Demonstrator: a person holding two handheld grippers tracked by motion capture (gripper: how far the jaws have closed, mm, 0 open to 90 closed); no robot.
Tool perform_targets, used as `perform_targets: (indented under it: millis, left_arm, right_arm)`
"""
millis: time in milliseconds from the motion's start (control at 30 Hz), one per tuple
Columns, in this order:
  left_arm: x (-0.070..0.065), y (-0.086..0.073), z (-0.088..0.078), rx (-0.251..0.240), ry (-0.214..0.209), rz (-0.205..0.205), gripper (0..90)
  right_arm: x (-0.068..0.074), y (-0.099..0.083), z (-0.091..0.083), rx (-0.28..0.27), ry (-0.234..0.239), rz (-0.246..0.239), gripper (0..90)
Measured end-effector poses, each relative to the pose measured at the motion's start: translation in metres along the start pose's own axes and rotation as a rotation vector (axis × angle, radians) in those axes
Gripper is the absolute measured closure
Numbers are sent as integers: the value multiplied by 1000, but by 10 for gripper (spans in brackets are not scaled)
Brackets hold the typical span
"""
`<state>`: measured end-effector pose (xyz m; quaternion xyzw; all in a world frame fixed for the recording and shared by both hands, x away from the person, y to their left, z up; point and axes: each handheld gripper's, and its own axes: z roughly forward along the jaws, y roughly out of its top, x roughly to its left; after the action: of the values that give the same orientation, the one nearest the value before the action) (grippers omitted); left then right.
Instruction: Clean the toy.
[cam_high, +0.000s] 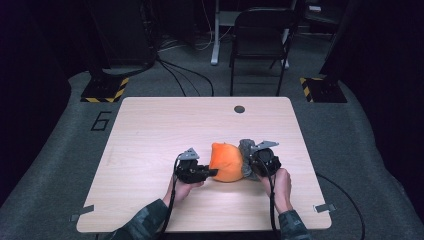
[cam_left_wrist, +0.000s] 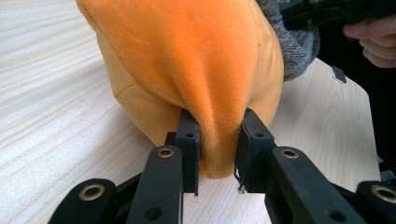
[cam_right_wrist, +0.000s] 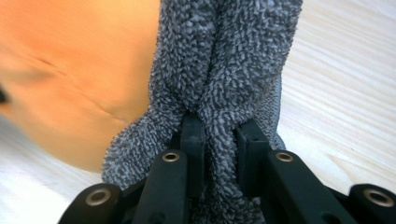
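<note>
1. An orange plush piece (cam_high: 226, 162) sits on the near middle of the wooden table (cam_high: 150, 130), a little right of centre, with a grey fuzzy part (cam_high: 246, 156) joined on at its right end
2. Taken together the two run roughly side to side across the table, orange end toward the person's left, grey end toward the right; the orange body bulges up into a rounded hump, and I cannot tell what the whole thing is
3. The left gripper (cam_high: 210, 172) comes in from the left and has pinched a fold of the orange plush (cam_left_wrist: 196, 60) between its jaws, which stand narrowly apart with the fabric squeezed between the pads
4. The right gripper (cam_high: 252, 162) is clamped on a bunched fold of the grey fuzzy part (cam_right_wrist: 224, 70), jaws nearly together with the pile pressed between them
5. In the right gripper view the orange plush (cam_right_wrist: 79, 74) lies just beside the grey fold, touching it
6. Each hand (cam_high: 182, 190) wraps a gripper near the table's front edge, camouflage sleeves (cam_high: 145, 220) behind
7. Beyond the table stands a dark chair (cam_high: 260, 35) on grey carpet
</note>
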<state>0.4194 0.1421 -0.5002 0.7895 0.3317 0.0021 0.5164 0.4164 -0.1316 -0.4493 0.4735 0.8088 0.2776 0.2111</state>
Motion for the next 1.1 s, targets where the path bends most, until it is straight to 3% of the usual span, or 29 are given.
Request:
perform_targets:
  millis: [233, 333, 433, 600, 767, 867, 933, 1000, 1100]
  left_arm:
    - [0, 0, 0, -1, 0, 1, 733]
    - [0, 0, 0, -1, 2, 3, 733]
    - [0, 0, 0, -1, 2, 4, 732]
    - [1, -1, 0, -1, 2, 3, 732]
    - [1, -1, 0, -1, 6, 4, 731]
    - [1, -1, 1, -1, 7, 5, 730]
    - [1, -1, 1, -1, 8, 5, 730]
    - [1, -1, 1, -2, 9, 6, 730]
    - [1, -1, 0, 0, 11, 8, 730]
  right_arm:
    - [-10, -10, 16, 60, -18, 19, 764]
    - [-13, -18, 32, 122, -38, 12, 763]
    - [-13, -19, 36, 139, -35, 18, 763]
    - [-14, -16, 29, 122, -46, 13, 765]
    - [-17, -6, 5, 38, -56, 13, 768]
    - [-12, 5, -20, -52, -44, 20, 768]
    - [-2, 12, -35, -116, -12, 7, 767]
    - [12, 19, -45, -169, 19, -36, 767]
    - [36, 24, -48, -200, 70, -99, 762]
